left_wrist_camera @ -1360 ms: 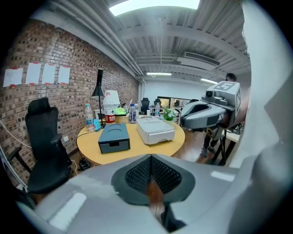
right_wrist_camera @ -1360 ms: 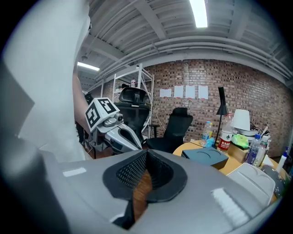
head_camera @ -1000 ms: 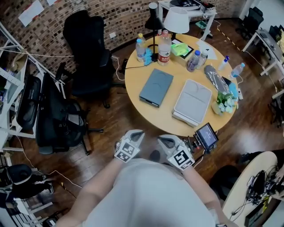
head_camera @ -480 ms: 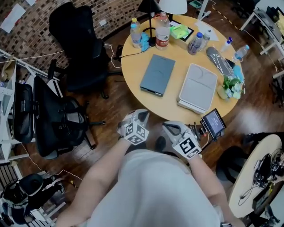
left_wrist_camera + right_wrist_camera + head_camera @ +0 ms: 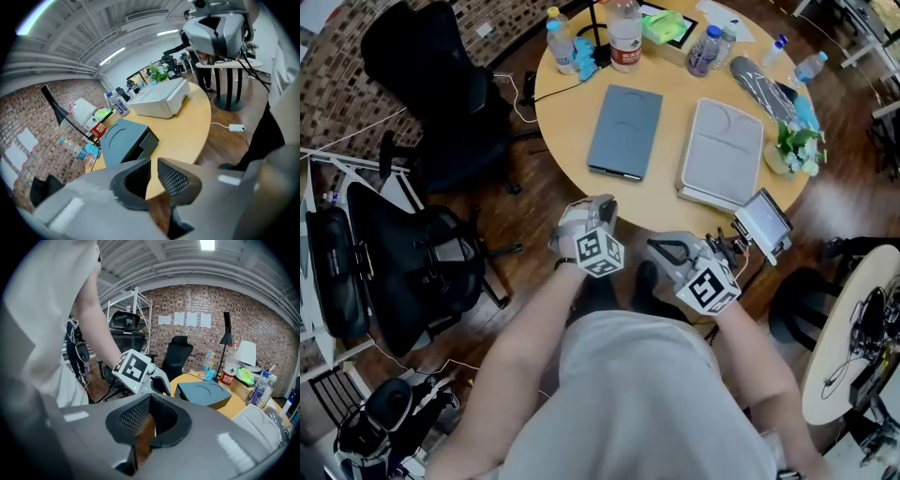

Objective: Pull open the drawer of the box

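Just off the round table's (image 5: 667, 150) near edge, the left gripper's (image 5: 605, 208) jaws were opening narrowly on nothing, the right gripper's (image 5: 661, 249) jaws met empty, both well apart from the blue-grey box (image 5: 624, 131).

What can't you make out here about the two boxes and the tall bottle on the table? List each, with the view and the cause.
- Dark box, head view: seen from above, its sides barely show, so no drawer front can be told.
- Light box, right gripper view: lower part hidden behind the right gripper.
- Bottle, head view: cap cut off by the top edge; label too small to read.
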A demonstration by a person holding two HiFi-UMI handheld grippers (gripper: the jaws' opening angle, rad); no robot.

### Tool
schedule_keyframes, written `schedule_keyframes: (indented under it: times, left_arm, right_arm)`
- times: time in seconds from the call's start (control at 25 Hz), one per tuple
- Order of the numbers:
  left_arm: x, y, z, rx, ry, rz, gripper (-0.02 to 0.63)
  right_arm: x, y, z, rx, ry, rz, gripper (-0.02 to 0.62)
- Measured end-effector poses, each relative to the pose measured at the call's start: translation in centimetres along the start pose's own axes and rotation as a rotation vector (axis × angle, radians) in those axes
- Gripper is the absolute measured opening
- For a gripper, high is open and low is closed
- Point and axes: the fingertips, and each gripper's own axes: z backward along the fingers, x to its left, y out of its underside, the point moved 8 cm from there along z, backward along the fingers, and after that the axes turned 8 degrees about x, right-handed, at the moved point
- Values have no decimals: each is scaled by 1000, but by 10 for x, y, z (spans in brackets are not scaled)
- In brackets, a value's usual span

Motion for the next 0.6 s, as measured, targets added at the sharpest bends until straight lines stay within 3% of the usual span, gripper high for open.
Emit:
schedule_keyframes:
  times: [0.2,0.36,0.48,0.6]
  left_arm:
    - [7,-3,-32,59,-42,-187,66]
    - [18,-7,-50,116,-124,-314,73]
    - [21,-11,-58,132,-158,-357,94]
    - [20,-22,-56,71,-161,-343,95]
  right_arm:
    - [-13,-3,-1,14,17,-23,6]
    - [-17,0,-3,22,26,-50,6]
    - [-16,3,-3,24,29,-75,6]
    - [-13,5,0,32,35,-94,6]
